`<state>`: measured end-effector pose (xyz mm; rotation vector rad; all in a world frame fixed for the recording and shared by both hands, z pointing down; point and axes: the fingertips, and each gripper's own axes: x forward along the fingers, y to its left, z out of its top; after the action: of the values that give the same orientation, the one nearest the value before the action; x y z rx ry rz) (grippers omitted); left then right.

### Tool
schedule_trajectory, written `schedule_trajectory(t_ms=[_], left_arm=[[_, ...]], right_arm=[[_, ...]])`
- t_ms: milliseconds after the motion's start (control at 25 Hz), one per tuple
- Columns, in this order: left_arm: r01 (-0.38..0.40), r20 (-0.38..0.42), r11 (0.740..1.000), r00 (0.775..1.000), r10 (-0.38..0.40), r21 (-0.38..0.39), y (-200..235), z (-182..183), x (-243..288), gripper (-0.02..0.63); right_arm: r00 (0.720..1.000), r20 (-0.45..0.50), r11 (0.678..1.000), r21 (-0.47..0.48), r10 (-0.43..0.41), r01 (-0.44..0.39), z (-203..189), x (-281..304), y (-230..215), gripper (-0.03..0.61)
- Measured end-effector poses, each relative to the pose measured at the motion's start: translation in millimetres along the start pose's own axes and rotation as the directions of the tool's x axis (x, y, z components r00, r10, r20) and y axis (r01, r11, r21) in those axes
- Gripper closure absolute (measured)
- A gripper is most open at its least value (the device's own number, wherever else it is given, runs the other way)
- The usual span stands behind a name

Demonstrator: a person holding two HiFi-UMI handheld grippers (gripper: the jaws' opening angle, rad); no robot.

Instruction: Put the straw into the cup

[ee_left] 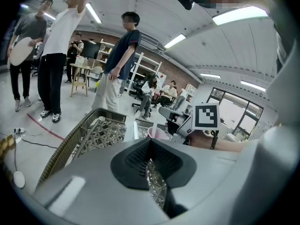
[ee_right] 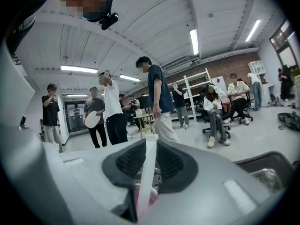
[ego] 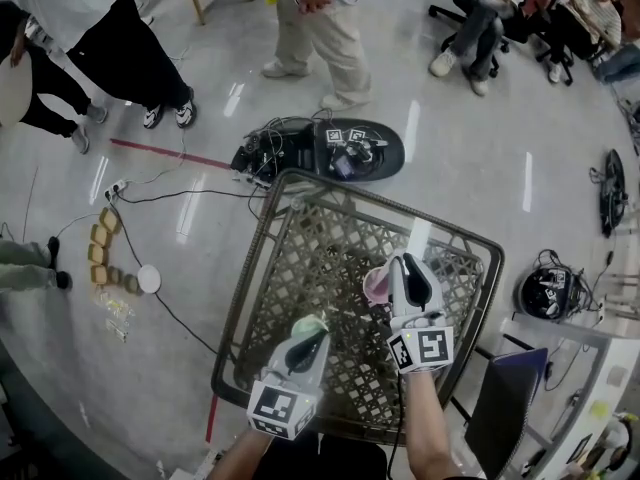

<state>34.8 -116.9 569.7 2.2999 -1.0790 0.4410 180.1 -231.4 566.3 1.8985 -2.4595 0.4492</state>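
On the wicker lattice table [ego: 300, 230] stands a pink cup [ego: 377, 286]. My right gripper [ego: 400, 266] hovers right beside and above it. In the right gripper view a white straw [ee_right: 149, 172] stands upright between the pads of the right gripper [ee_right: 151, 142], which are shut on it, and its lower end points down at the pink cup [ee_right: 153, 197]. From the left gripper view the straw [ee_left: 154, 125] rises out of the cup [ee_left: 157, 133]. My left gripper [ego: 312, 326] rests lower left over the table. The left gripper [ee_left: 151, 142] has its jaws together, with nothing seen between them.
The table has a raised woven rim [ego: 245, 268]. Beyond its far edge a black device with cables [ego: 345, 150] lies on the floor. A dark chair [ego: 505, 403] stands at the right, with a round black object [ego: 548, 293] near it. Several people [ego: 320, 28] stand or sit further off.
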Motion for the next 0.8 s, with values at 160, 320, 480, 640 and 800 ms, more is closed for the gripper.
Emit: schedule_trajectory(t_ms=[160,320,480,640,800], left_arm=[[-0.002,0.001,1.0,1.0,0.002,-0.004,-0.7,-2.3,-1.7,0.607],[-0.002,0.006,1.0,1.0,0.002,0.0,-3.2,0.2,-6.0,0.607],[0.004,0.025,1.0,1.0,-0.004,0.011,-9.8,11.3,-14.7,0.607],[0.011,0.047,1.0,0.999,-0.013,0.027,-21.4,26.5,-29.3,0.607],[0.019,0.07,0.999,0.997,-0.022,0.044,-38.3,42.5,-49.0,0.607]], right_arm=[[1.0,-0.002,1.0,-0.002,0.001,-0.001,-0.1,-2.5,0.7,0.517],[1.0,0.005,1.0,-0.01,0.0,0.0,8.1,-7.2,3.2,0.517],[1.0,0.017,1.0,-0.025,0.0,0.0,26.6,-15.0,6.5,0.517],[1.0,0.006,0.998,-0.054,-0.009,0.009,49.9,-30.9,10.9,0.517],[0.999,-0.004,0.994,-0.102,-0.042,0.041,77.3,-59.5,15.8,0.525]])
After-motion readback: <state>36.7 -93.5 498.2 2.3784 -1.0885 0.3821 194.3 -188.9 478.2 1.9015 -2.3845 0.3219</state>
